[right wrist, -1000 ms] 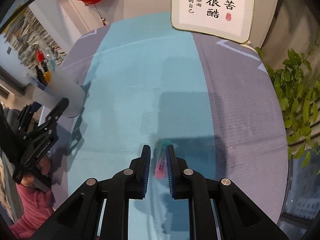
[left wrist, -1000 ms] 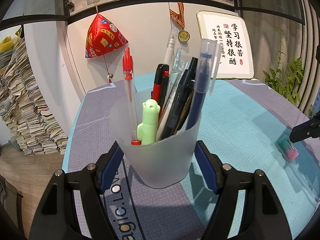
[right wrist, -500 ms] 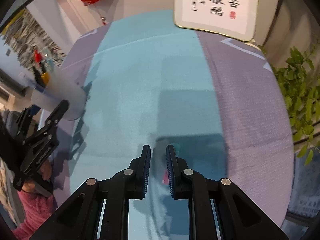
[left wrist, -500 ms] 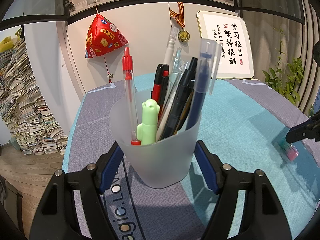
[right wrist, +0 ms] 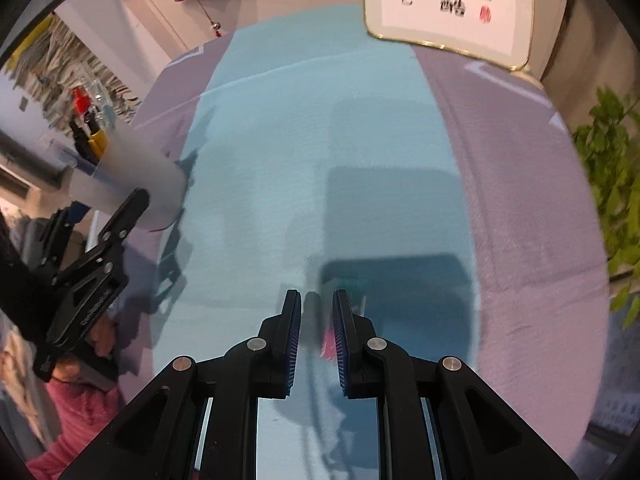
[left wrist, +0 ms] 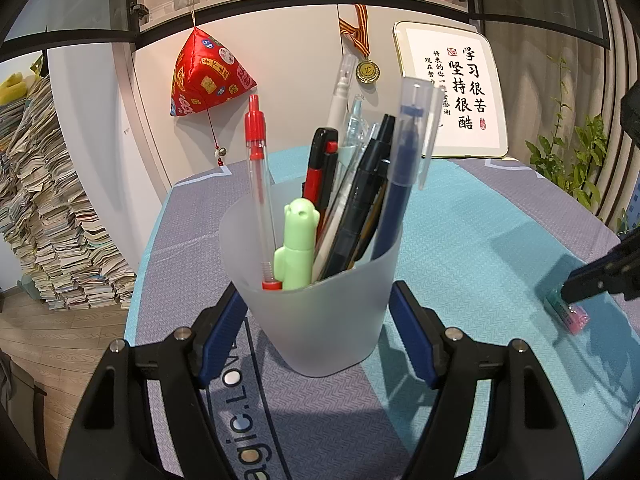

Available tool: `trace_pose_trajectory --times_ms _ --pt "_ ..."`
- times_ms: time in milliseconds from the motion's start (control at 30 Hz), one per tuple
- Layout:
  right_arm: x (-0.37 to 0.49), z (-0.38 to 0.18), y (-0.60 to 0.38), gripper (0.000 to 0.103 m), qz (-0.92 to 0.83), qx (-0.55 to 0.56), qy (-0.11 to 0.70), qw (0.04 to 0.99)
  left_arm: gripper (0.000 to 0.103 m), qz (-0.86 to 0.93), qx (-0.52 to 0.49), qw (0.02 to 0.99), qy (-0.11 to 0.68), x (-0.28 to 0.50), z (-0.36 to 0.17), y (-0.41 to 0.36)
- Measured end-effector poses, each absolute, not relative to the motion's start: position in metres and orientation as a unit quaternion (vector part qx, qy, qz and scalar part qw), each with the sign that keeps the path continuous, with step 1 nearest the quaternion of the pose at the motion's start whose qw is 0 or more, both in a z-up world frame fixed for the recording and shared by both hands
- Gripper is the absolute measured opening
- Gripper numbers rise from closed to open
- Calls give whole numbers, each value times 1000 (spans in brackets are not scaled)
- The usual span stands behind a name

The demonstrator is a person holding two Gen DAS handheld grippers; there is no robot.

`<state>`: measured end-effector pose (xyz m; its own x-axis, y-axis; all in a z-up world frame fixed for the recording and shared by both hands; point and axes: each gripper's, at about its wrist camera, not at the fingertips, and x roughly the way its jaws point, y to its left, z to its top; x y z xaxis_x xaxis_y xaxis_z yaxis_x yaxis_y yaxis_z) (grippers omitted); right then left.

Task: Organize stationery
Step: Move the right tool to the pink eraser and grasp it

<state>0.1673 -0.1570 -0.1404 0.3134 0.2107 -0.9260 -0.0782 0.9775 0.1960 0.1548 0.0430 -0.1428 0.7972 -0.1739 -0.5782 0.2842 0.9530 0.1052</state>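
A frosted plastic pen cup (left wrist: 316, 300) stands on the mat, full of several pens and a green figure eraser (left wrist: 298, 250). My left gripper (left wrist: 318, 304) has its fingers on both sides of the cup and grips it. The cup also shows in the right wrist view (right wrist: 132, 184). A small pink and green eraser (left wrist: 568, 312) lies on the teal mat at the right. My right gripper (right wrist: 316, 320) hovers just above it, fingers a narrow gap apart. The eraser (right wrist: 330, 344) shows partly between and beside the right finger, blurred.
A framed calligraphy board (left wrist: 452, 92) leans on the wall at the table's back. A green plant (right wrist: 616, 184) stands past the right edge. Stacks of books (left wrist: 48, 216) stand on the floor at the left. The mat (right wrist: 320, 160) is teal and grey.
My right gripper has moved forward and down over the eraser, which now sits nearer its right finger. The left gripper and cup have not moved.
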Motion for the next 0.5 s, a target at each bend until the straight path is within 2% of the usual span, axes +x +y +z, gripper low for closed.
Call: trace_pose_trajectory --times_ms 100,167,200,500 --pt "172 -145 -163 20 68 59 587 805 72 -121 94 943 294 155 -143 43" --pt "174 -148 -165 36 63 61 589 803 72 -122 94 943 294 155 -143 44" --pt "174 -149 -164 38 62 61 590 803 72 -121 93 943 295 155 -143 43" --pt "182 -158 -150 39 64 31 597 799 72 -121 94 943 295 155 -143 43"
